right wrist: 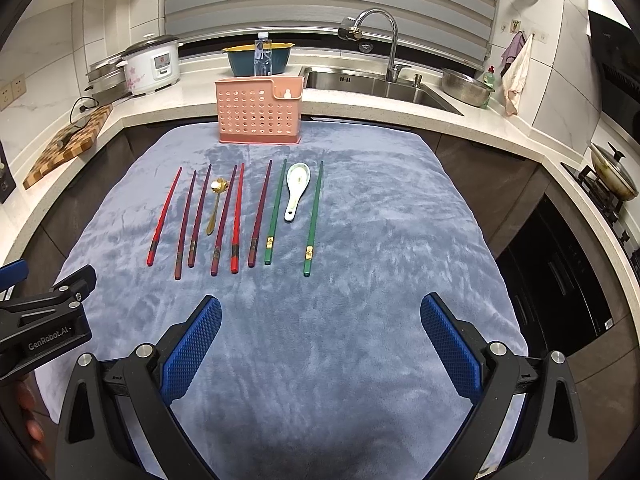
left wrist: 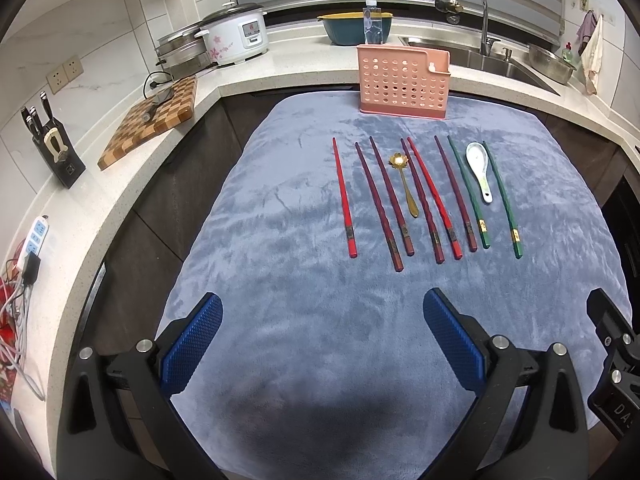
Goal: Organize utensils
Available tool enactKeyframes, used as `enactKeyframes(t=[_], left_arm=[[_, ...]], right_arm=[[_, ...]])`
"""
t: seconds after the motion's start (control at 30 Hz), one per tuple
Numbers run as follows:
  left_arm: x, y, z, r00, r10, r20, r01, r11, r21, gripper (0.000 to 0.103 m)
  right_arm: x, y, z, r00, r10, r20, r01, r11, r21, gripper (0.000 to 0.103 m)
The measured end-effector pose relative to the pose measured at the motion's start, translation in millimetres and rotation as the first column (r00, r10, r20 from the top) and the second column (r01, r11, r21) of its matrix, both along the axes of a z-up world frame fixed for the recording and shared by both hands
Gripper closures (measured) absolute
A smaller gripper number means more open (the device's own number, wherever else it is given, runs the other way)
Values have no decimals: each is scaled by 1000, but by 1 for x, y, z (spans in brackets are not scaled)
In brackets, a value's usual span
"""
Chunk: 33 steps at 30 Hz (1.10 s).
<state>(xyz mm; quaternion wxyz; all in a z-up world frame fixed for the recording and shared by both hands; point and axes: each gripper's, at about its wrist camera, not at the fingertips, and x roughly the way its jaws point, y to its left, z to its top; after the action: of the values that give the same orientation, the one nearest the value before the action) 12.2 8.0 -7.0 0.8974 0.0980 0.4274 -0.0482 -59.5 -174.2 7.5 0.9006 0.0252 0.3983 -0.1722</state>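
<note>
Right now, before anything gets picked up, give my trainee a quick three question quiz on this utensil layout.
1. How many green chopsticks lie on the blue cloth?
2. True or false: the white spoon lies between them.
3. The pink holder is: A) lying flat, B) upright behind the row, C) in the sink.

Key: 1) two; 2) true; 3) B. Both the left tongs and right tongs are open, holding nothing.

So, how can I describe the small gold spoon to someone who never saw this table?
Find the pink perforated utensil holder at the far edge of the blue-grey cloth. In front of it lies a row of chopsticks; the gold spoon lies among the dark red ones. It is metallic, short, with a flower-shaped bowl.
</note>
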Motion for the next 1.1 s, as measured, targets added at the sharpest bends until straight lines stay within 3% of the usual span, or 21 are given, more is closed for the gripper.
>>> enactKeyframes(t=[0.33, 0.77, 0.97, 1.1], left_arm=[[8, 1, -4, 1000, 9, -5, -9, 999, -32, 7], [78, 23, -54, 992, 71, -106, -83, 990, -113, 8], [104, 10, -73, 990, 55, -129, -73, 987, -140, 11], [119, 1, -88, 986, 37, -162, -63, 985, -160, 19]], right_arm=[[10, -6, -7, 1000, 7, -20, -7, 1000, 21, 7], [57, -51, -42, 999, -15, -32, 18, 996, 89, 8], [96, -61, -66, 998, -1, -68, 10, 991, 130, 34], [118, -64, -82, 996, 14, -91, 0, 988, 156, 48]])
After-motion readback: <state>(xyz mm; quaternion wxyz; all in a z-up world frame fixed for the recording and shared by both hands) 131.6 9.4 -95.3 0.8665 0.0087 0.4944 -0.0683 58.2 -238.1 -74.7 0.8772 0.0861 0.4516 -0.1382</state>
